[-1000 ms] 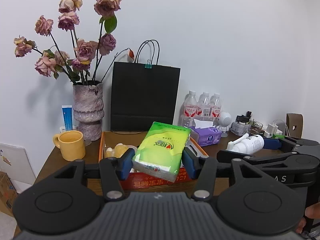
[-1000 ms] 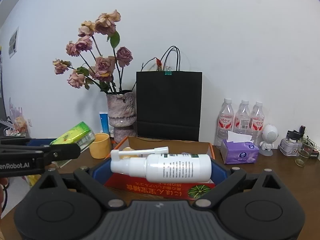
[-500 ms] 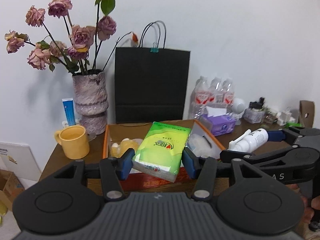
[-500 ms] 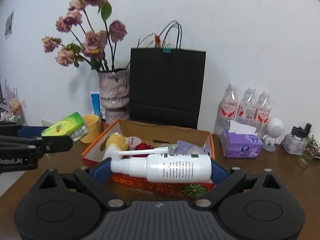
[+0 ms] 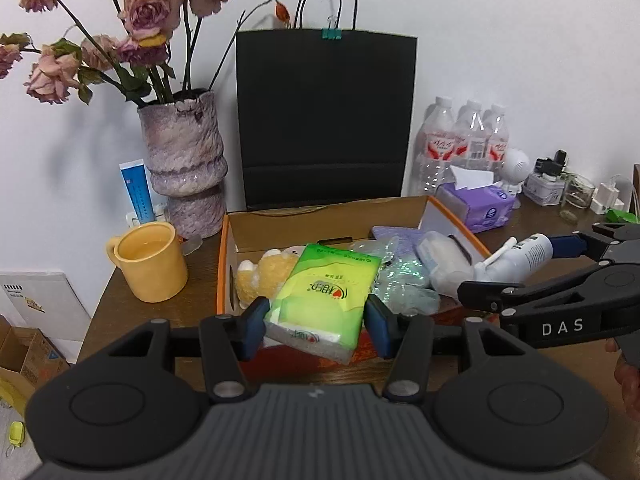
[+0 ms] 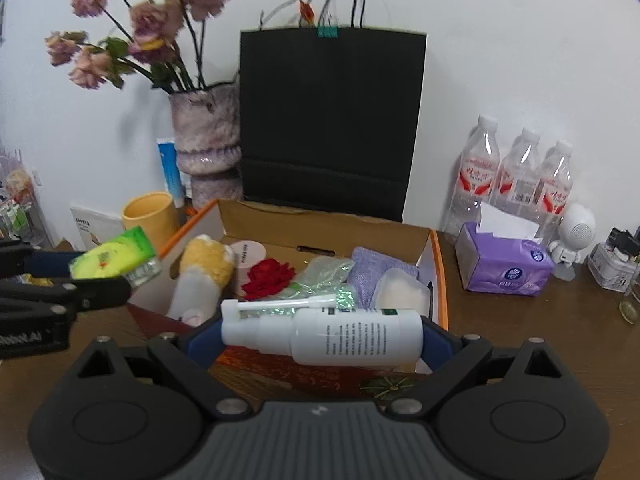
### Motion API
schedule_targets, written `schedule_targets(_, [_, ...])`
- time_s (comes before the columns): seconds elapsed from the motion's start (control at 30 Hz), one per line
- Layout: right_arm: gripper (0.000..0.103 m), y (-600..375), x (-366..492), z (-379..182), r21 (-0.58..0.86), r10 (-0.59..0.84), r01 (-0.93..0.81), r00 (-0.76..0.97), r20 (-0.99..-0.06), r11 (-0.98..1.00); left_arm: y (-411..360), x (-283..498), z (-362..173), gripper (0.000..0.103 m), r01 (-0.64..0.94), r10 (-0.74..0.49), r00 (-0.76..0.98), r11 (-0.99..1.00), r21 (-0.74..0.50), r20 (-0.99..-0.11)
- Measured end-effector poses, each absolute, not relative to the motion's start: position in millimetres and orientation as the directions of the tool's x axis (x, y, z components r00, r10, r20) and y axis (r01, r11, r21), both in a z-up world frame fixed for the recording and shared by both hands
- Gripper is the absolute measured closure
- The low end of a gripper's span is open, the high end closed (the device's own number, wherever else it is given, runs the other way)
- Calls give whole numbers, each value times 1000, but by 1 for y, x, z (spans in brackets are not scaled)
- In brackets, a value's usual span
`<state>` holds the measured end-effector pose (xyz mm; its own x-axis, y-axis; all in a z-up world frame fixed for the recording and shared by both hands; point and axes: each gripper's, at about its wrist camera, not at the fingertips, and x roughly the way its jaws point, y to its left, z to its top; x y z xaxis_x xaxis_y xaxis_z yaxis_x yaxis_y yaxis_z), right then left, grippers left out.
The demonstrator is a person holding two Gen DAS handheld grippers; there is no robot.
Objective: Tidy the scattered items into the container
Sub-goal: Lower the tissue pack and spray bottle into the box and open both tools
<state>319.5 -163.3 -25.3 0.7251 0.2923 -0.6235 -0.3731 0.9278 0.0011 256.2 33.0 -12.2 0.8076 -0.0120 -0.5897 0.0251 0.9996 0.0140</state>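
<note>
My left gripper [image 5: 316,326] is shut on a green tissue pack [image 5: 326,294], held above the near edge of an open cardboard box [image 5: 320,216] with orange rims. The same pack [image 6: 114,258] and left gripper show at the left of the right wrist view. My right gripper [image 6: 320,338] is shut on a white spray bottle [image 6: 332,334] lying sideways, nozzle to the left, over the box's near wall [image 6: 304,372]; the bottle [image 5: 516,256] also shows at the right of the left wrist view. In the box lie a yellow plush toy [image 6: 204,268], a red fabric rose [image 6: 268,278], a purple cloth [image 6: 380,274] and clear bags.
A yellow mug [image 5: 148,264], a stone vase with dried roses [image 5: 184,184] and a black paper bag [image 5: 324,120] stand behind and left of the box. Right of it are a purple tissue box [image 6: 504,266], three water bottles [image 6: 516,176] and small desk items.
Both grippers have moved forward and higher over the box with their loads still held, so the box interior and its contents now show from above.
</note>
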Motion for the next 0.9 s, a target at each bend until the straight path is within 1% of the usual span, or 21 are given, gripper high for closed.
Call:
schedule_targets(0.23, [6, -161, 355, -44, -2, 272, -364, 698, -663, 931, 38, 290, -26, 50, 23, -11, 784, 1000, 11, -621])
schedule_targets(0.47, [6, -157, 391, -65, 10, 265, -361, 665, -698, 933, 35, 330, -52, 50, 32, -20, 743, 999, 6, -669])
schedule_targets(0.7, [6, -152, 420, -95, 27, 267, -370, 618, -739, 929, 24, 357, -77, 50, 67, -24, 719, 997, 35, -695])
schedule_targets(0.83, [5, -145, 430, -109, -27, 233, -381, 618, -751, 924, 17, 371, -90, 50, 89, -22, 706, 994, 58, -708])
schedule_targets(0.9, [5, -141, 432, -111, -63, 214, -391, 624, -752, 918, 13, 376, -92, 50, 110, -9, 700, 989, 95, -714])
